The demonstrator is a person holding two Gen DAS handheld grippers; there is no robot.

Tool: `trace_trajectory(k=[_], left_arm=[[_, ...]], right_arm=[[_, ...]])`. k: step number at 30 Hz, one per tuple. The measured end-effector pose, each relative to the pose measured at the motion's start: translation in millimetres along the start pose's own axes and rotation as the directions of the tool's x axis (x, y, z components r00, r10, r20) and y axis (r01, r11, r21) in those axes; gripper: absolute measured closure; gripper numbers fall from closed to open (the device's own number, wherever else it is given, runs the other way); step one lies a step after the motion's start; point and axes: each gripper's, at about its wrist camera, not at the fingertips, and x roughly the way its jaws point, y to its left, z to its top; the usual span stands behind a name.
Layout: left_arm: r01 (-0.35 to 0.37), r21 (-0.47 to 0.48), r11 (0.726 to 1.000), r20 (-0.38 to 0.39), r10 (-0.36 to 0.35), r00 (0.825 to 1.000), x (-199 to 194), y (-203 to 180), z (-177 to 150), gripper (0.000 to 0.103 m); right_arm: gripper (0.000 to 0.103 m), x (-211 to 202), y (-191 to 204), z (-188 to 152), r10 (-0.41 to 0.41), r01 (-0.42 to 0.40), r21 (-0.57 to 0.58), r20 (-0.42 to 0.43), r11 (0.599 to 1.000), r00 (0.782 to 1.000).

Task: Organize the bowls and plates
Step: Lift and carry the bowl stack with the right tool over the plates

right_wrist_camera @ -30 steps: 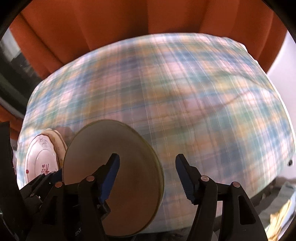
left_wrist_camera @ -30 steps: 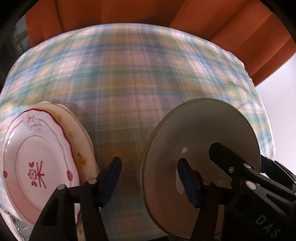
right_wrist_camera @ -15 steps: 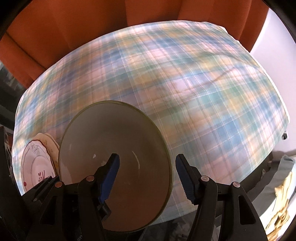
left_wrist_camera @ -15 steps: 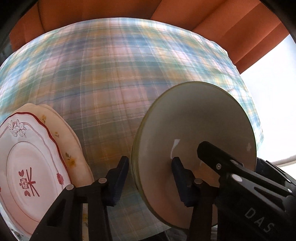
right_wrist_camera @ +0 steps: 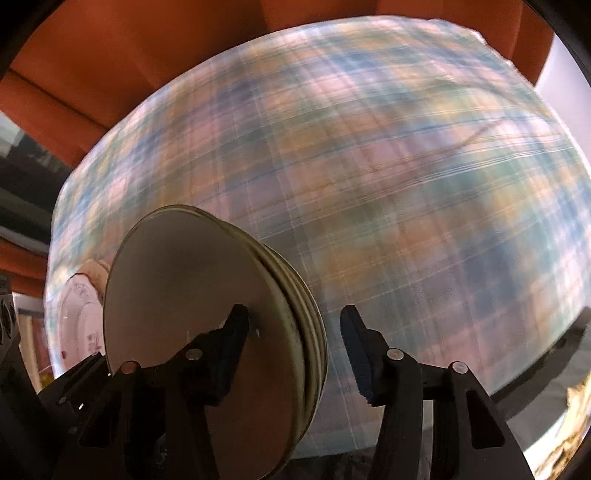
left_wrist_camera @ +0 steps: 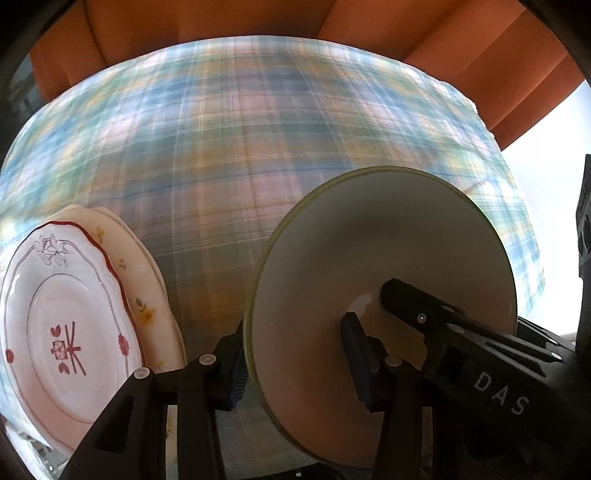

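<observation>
A stack of cream bowls with olive rims (left_wrist_camera: 369, 280) is held tilted above the plaid table; it also shows in the right wrist view (right_wrist_camera: 192, 295). My left gripper (left_wrist_camera: 295, 365) straddles the stack's near rim, one finger inside and one outside. My right gripper (right_wrist_camera: 291, 354) straddles the rim too, its left finger inside the bowl. Its body shows in the left wrist view (left_wrist_camera: 461, 339). Two stacked scalloped plates (left_wrist_camera: 66, 317), the top one white with red trim, lie at the left, faintly seen in the right wrist view (right_wrist_camera: 81, 310).
The table carries a blue, pink and yellow plaid cloth (left_wrist_camera: 258, 147), (right_wrist_camera: 406, 184). Orange curtains (left_wrist_camera: 221, 18) hang behind it. The table's right edge drops off near a white wall (left_wrist_camera: 546, 184).
The bowl stack has tilted and shifted: in the right wrist view its open face turned edge-on, showing several nested rims. My left gripper's fingers have closed in around the rim.
</observation>
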Motion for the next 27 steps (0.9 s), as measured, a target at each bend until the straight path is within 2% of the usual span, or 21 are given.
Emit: trace_trajectory(k=[3,6,12,19,27], left_arm=[[-0.022,-0.030,0.999,0.004,0.022,1.000,1,-3,0,0.055],[-0.041,-0.053,0.998,0.008,0.041,0.999,1,-4,0,0.056],[-0.088,-0.075,0.993,0.014,0.090,0.996,0,-13,0,0.058],[-0.118,-0.122,0.985,0.021,0.122,0.992,-3,-24,-3,0.059],[-0.121,-0.161,0.979,0.047,0.130,0.990,-17,-34,-4,0.059]], right_arm=[[0.052,3,-4,3,0.056,-0.057,-0.018,-0.013,0.998,0.998],[0.061,5,-3,6,0.118,-0.119,-0.040,-0.030,0.992,0.993],[0.060,8,-6,12,0.167,-0.171,-0.071,-0.059,0.983,0.984],[0.060,10,-12,15,0.192,-0.202,-0.118,-0.090,0.972,0.977],[0.060,-7,-16,19,0.201,-0.211,-0.167,-0.076,0.963,0.977]])
